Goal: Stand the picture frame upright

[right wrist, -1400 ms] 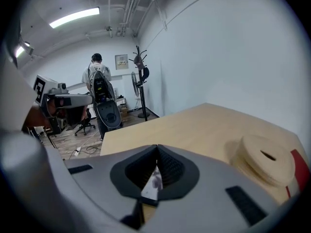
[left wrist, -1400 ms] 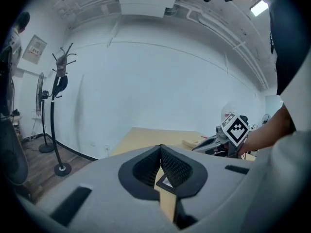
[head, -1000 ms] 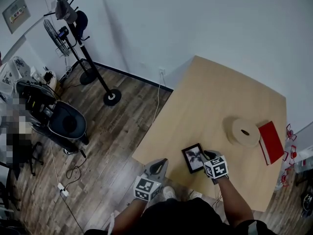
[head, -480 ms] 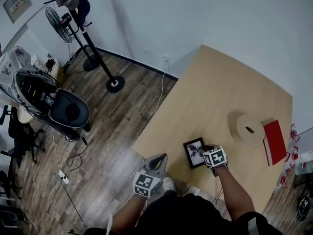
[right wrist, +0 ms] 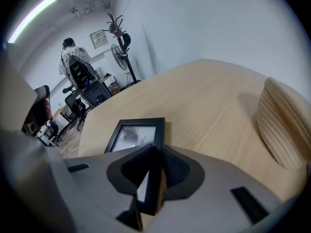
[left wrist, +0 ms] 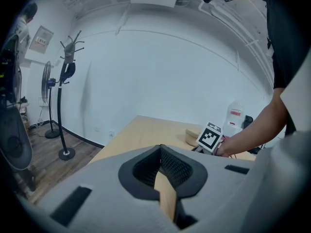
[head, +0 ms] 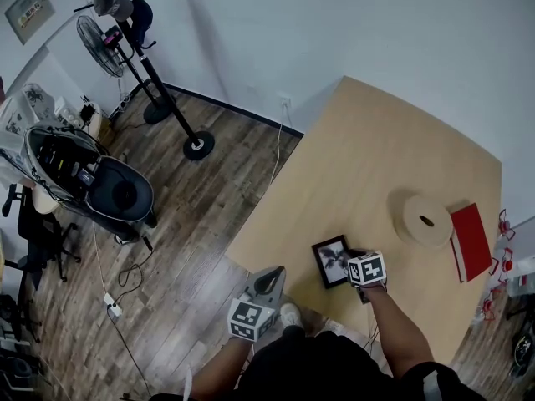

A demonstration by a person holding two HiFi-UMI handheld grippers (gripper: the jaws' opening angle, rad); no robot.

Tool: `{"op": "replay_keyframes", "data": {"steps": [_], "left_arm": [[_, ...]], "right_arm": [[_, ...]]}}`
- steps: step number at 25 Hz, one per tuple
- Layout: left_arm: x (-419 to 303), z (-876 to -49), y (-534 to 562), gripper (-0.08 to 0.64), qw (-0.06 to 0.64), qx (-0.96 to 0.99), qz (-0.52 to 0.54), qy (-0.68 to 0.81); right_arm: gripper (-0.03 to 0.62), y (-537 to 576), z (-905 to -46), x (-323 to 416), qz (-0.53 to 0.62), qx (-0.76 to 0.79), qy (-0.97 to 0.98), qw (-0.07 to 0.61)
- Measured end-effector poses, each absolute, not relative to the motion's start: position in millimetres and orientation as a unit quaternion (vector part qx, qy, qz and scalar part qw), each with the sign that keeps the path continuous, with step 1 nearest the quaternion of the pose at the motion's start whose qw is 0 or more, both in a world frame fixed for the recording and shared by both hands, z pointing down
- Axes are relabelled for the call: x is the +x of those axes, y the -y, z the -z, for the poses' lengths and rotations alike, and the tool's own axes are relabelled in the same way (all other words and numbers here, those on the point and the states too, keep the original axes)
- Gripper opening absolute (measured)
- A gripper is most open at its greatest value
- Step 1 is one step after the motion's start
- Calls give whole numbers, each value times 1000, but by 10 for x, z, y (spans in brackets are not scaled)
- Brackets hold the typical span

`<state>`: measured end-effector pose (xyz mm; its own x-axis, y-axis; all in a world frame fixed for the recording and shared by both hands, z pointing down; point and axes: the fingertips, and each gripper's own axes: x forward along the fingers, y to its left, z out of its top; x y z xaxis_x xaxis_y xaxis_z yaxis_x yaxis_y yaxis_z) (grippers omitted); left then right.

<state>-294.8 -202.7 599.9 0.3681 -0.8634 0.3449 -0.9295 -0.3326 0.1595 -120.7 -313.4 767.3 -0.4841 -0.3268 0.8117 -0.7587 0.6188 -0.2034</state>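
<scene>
A small black picture frame (head: 332, 261) lies flat near the front edge of the wooden table (head: 376, 165), glass up. My right gripper (head: 352, 262) is at the frame's right side. In the right gripper view the frame (right wrist: 133, 135) has its near edge wedged between the pads, the jaws closing and pressing on it. My left gripper (head: 269, 282) hangs off the table's front left edge, over the floor, away from the frame. Its jaws (left wrist: 163, 178) stand a narrow gap apart with nothing between them.
A round beige roll (head: 426, 221) and a red book (head: 470, 242) lie on the table to the right of the frame. On the wood floor to the left stand a coat stand with a fan (head: 142, 57) and a black chair (head: 117, 195).
The head view has shifted a little. My right gripper stays at the frame's right edge, and the frame still lies flat. The left gripper has hardly moved.
</scene>
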Motion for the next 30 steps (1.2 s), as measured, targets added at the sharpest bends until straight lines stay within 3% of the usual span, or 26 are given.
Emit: {"op": "replay_keyframes", "data": {"steps": [5,12,30], "left_arm": [[-2950,-5939,2013,-5,163,808,-101,557],[-2787,-5928,2023,-5,166,817,-104,543],[-1444,-5733,2687,-5,143,897,-124,399]], "right_arm": [[64,3155,-7545,-1147,-279,355,819,354],[64,3249,-7074,-876,-274,412,828,263],[66,3367,-6451,963,-280,611,725,149]]}}
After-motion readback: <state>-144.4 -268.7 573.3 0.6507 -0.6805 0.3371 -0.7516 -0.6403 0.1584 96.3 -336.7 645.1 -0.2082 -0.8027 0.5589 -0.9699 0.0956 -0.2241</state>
